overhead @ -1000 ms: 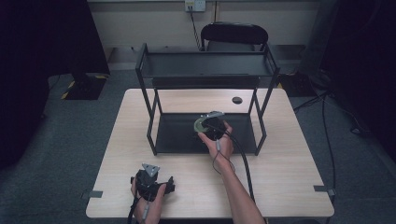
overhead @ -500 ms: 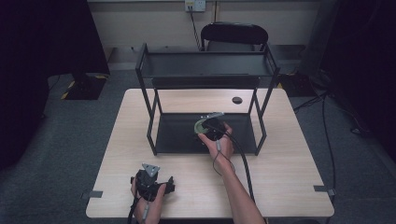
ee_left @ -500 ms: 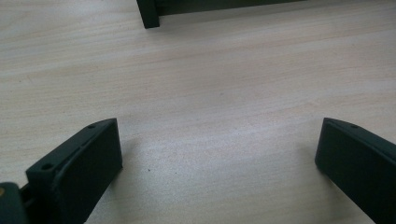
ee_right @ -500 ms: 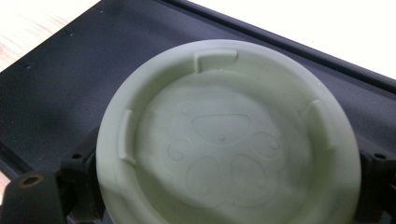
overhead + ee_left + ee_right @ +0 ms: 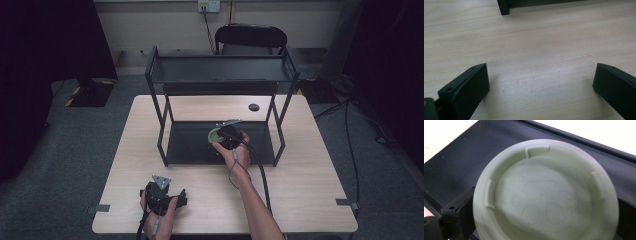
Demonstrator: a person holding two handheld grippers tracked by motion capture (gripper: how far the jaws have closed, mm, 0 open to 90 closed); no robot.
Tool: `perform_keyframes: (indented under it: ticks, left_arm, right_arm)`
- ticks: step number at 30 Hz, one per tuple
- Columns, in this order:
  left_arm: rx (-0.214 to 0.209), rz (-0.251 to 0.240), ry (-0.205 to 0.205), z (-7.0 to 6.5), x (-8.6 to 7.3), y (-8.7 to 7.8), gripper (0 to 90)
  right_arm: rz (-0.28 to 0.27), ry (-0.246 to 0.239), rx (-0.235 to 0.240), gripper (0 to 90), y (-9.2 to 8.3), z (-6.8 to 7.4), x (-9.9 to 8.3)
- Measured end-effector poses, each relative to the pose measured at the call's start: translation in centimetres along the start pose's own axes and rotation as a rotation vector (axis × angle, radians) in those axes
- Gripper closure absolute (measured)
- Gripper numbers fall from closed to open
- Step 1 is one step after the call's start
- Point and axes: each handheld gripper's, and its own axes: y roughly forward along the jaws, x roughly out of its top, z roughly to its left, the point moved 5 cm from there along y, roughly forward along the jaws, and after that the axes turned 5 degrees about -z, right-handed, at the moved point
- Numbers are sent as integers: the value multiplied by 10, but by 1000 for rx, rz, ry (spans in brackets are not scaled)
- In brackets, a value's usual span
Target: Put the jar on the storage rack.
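A pale green round dish (image 5: 544, 195) with a paw print moulded in its underside is held bottom-up between the jaws of my right gripper (image 5: 223, 136). It hangs just over the black bottom shelf (image 5: 190, 145) of a black metal rack (image 5: 220, 70), seen in the high view as a green rim (image 5: 215, 135). My left gripper (image 5: 162, 195) rests on the wooden table (image 5: 310, 175) near the front edge, jaws wide apart (image 5: 540, 82) with bare tabletop between them.
The rack has an upper shelf and four legs; one leg foot (image 5: 503, 6) stands ahead of the left gripper. A small black round disc (image 5: 254, 107) lies on the table behind the rack. A black chair (image 5: 250, 37) stands beyond the table. Cables trail from the right gripper.
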Motion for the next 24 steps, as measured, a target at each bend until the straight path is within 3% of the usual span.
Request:
perform_keyframes:
  ticks: [15,18,24]
  left_arm:
    - [0,0,0,0,0,0,0]
    - [0,0,0,0,0,0,0]
    - [0,0,0,0,0,0,0]
  right_arm:
    - [-30,11,-2,16,-9,0,0]
    - [-45,37,7,17,-15,0,0]
    - [-75,35,1,16,-26,-1,2]
